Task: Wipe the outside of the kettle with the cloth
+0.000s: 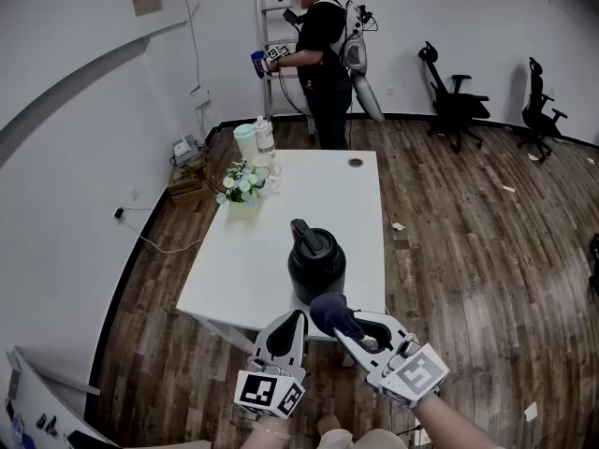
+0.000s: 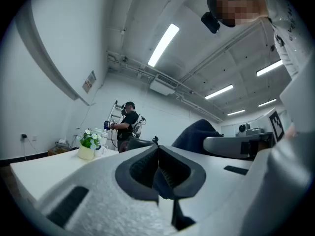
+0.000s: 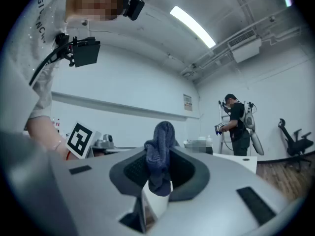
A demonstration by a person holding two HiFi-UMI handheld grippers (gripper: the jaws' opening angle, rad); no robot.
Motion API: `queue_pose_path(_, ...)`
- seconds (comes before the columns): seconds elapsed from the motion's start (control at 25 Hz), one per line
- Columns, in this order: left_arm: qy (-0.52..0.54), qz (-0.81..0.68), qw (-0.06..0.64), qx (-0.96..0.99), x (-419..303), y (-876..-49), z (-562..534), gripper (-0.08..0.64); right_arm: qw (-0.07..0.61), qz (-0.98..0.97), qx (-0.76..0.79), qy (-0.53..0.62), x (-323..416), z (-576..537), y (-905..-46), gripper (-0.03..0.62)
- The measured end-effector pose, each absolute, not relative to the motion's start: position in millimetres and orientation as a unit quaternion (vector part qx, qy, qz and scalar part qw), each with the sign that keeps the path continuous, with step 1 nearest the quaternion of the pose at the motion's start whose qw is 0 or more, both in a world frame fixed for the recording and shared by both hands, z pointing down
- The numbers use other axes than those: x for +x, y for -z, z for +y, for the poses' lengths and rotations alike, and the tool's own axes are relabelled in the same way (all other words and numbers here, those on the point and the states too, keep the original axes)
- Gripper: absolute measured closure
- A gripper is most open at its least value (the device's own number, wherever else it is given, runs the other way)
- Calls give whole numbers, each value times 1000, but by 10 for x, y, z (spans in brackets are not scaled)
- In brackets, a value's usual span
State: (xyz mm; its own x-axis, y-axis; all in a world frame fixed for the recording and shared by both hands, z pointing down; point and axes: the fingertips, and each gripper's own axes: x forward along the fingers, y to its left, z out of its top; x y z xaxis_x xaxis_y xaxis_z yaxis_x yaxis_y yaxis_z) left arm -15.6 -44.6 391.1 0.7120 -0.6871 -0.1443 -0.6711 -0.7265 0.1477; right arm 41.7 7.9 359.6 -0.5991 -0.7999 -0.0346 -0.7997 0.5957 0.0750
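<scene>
The dark wooden floor (image 1: 468,213) fills most of your head view, and the long white surface (image 1: 281,251) runs away from you across it. At its far end a person (image 1: 323,54) in dark clothes stands by a ladder, turned to the wall. Two black office chairs (image 1: 454,92) stand well apart from the surface, against the right-hand wall.

The black kettle (image 1: 316,262) stands upright with its lid on, on the near part of the surface, toward its right side and close to the edge nearest you. A pot of white flowers (image 1: 241,191) sits near the left edge further back, with a pale jug (image 1: 246,140) and a bottle behind it.

You hold both tools low, just in front of the near edge. Your left tongs (image 1: 296,318) point at the kettle's base. In the left gripper view their dark pads meet at the tips with nothing between them (image 2: 158,167).

Your right tongs (image 1: 348,333) sit beside them and clamp the dark blue cloth (image 1: 331,313). In the right gripper view it stands bunched up out of the pads (image 3: 160,151). From above, the cloth overlaps the kettle's lower front, but contact cannot be judged.
</scene>
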Motion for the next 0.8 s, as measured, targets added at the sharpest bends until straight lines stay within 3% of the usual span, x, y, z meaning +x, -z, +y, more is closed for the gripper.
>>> queue_pose_path(0.36,111,-378,40,918,64,-3917,-1063,554,69,-894,432,102,417,-652,-3810,529)
queue_pose_path(0.8,63,-368,68,925,254,-4620,-798,554,130,-867,479,38,774,-788,-4781,528)
